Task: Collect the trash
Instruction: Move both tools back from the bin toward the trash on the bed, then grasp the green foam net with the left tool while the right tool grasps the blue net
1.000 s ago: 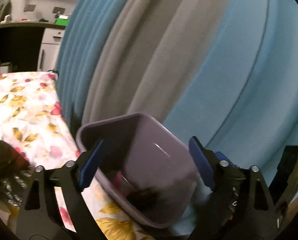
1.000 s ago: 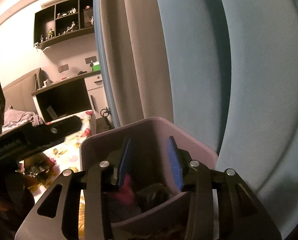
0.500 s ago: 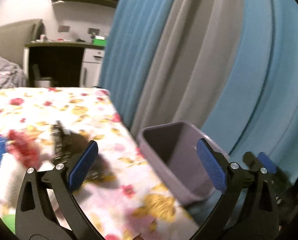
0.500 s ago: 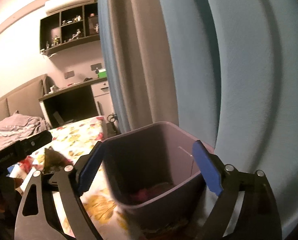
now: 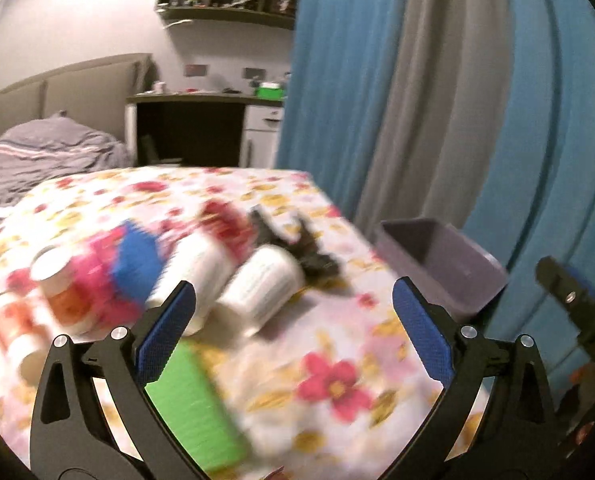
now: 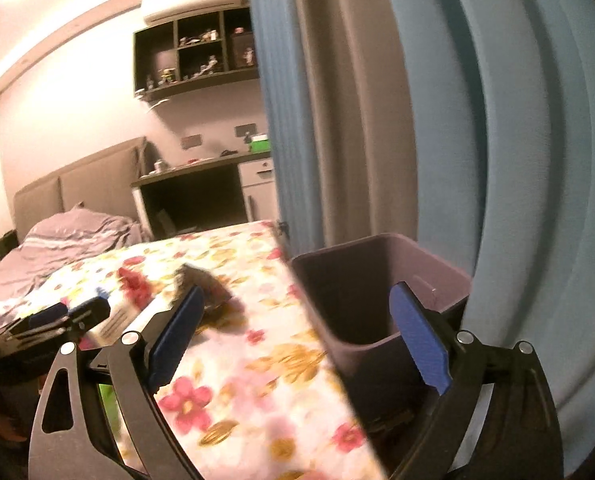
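A purple bin [image 5: 441, 264] stands at the right edge of the floral table [image 5: 337, 360], by the curtain; it also shows in the right wrist view [image 6: 361, 292]. Trash lies on the table: two white cups [image 5: 261, 284], a crumpled black wrapper [image 5: 309, 248], a red piece [image 5: 229, 224], a pink and blue packet [image 5: 125, 268], an orange can [image 5: 57, 284] and a green box [image 5: 193, 400]. My left gripper [image 5: 293, 328] is open and empty above the trash. My right gripper [image 6: 297, 332] is open and empty at the bin's near rim.
Blue and grey curtains [image 5: 417, 100] hang close behind the bin. A bed with a grey cover [image 5: 45, 152], a desk [image 5: 201, 120] and wall shelves [image 5: 233, 4] stand beyond the table.
Both grippers have drawn back from the bin and swung left toward the table. The right gripper opened over the bin. The trash pile has come into the left wrist view.
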Available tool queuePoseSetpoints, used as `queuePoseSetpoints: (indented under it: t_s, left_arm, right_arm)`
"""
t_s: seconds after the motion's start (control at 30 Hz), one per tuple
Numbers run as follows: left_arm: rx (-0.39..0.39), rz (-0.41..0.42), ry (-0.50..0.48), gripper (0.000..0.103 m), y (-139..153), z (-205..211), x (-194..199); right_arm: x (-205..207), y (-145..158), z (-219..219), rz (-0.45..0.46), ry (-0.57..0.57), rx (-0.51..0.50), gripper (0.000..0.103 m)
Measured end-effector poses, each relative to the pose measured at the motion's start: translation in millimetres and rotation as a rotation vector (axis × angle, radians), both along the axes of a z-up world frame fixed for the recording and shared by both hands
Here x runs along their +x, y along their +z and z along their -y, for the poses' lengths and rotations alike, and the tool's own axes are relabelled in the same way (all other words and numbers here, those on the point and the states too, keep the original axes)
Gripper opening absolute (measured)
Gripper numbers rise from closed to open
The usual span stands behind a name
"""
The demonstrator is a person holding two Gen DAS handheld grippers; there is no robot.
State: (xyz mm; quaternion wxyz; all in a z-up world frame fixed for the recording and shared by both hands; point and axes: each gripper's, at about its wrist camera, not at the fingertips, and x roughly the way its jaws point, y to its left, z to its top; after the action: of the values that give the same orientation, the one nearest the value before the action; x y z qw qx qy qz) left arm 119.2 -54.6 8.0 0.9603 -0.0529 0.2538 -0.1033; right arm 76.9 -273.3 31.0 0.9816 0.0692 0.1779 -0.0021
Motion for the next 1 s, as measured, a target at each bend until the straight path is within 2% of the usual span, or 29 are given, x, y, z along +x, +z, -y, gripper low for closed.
queuePoseSetpoints:
  t_s: [0.33,0.43,0.63,0.7,0.87,1.0]
  left_arm:
    - [-0.009,-0.030,0.143,0.097,-22.9,-76.2,-53.0]
    - [-0.018,-0.047,0.153,0.097,-27.2,-86.5,-55.4]
    - [-0.051,-0.143,0.129,0.097,-50.5,-79.2,-42.6]
    - [-0.041,-0.161,0.130,0.097,-56.4,-74.7,-38.0]
    - [0.009,-0.219,0.133,0.085,-70.3,-62.4,-21.9]
    - [0.014,-0.282,0.122,0.073,-81.6,-58.5,-10.2]
  right_arm:
    - [-26.2,-6.8,-66.5,-0.014,0.143,-0.008,0.090]
    - [-27.2,-7.5,-75.4,-0.017,0.160,-0.008,0.090]
    - [-28.1,-13.4,-86.6,-0.039,0.175,-0.029,0.090]
    - [-27.0,-16.5,-86.9,-0.045,0.174,-0.036,0.090]
    - [-21.9,-25.1,-86.6,-0.068,0.180,-0.036,0.090]
    - [-16.4,-30.3,-86.2,-0.085,0.187,-0.036,0.090]
